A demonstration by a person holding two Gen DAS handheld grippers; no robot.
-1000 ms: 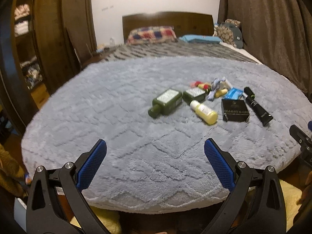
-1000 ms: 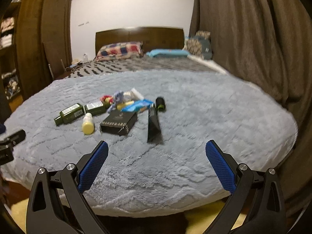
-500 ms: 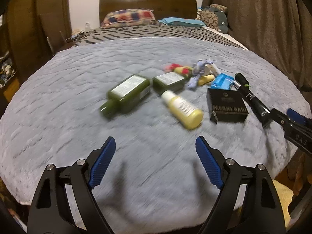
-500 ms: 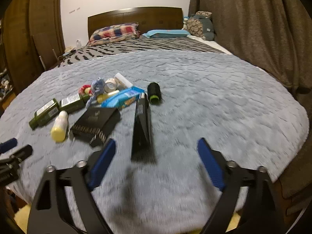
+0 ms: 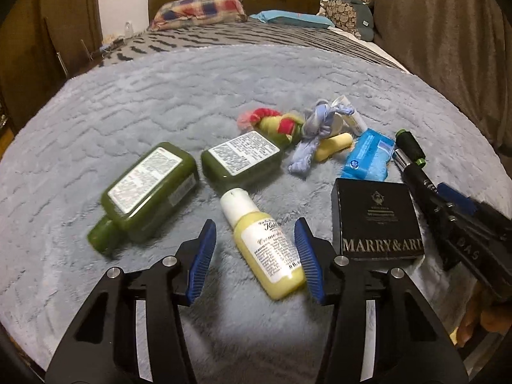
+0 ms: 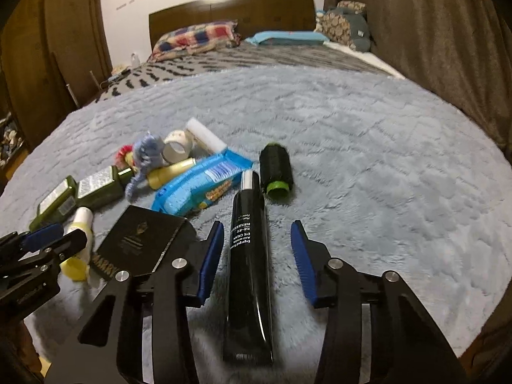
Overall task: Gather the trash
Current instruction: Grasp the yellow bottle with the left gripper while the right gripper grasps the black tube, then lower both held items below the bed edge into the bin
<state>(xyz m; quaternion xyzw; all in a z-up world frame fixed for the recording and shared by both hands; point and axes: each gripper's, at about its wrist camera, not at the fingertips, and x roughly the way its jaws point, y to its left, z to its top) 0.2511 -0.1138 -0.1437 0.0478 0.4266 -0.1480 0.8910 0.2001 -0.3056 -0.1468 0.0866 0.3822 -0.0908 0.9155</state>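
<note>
Small items lie on a grey fluffy blanket [image 5: 160,89]. My left gripper [image 5: 257,257] is open, its blue pads on either side of a yellow lotion bottle [image 5: 265,249] with a white cap; the right pad is close to or touching it. My right gripper [image 6: 256,260] is open, its pads on either side of a black eye-cream tube [image 6: 249,275], with gaps on both sides. The tube also shows in the left wrist view [image 5: 419,185], and the yellow bottle in the right wrist view [image 6: 78,243].
Two green bottles [image 5: 147,188] [image 5: 241,160], a black box [image 5: 376,220], a blue packet [image 5: 368,155], a black spool [image 6: 276,172], a tape roll [image 6: 176,150] and knotted fabric [image 5: 312,137] lie close by. Pillows, headboard and curtain stand behind.
Both grippers have moved forward and down onto the blanket and narrowed. The left one now straddles the yellow bottle, the right one the black tube.
</note>
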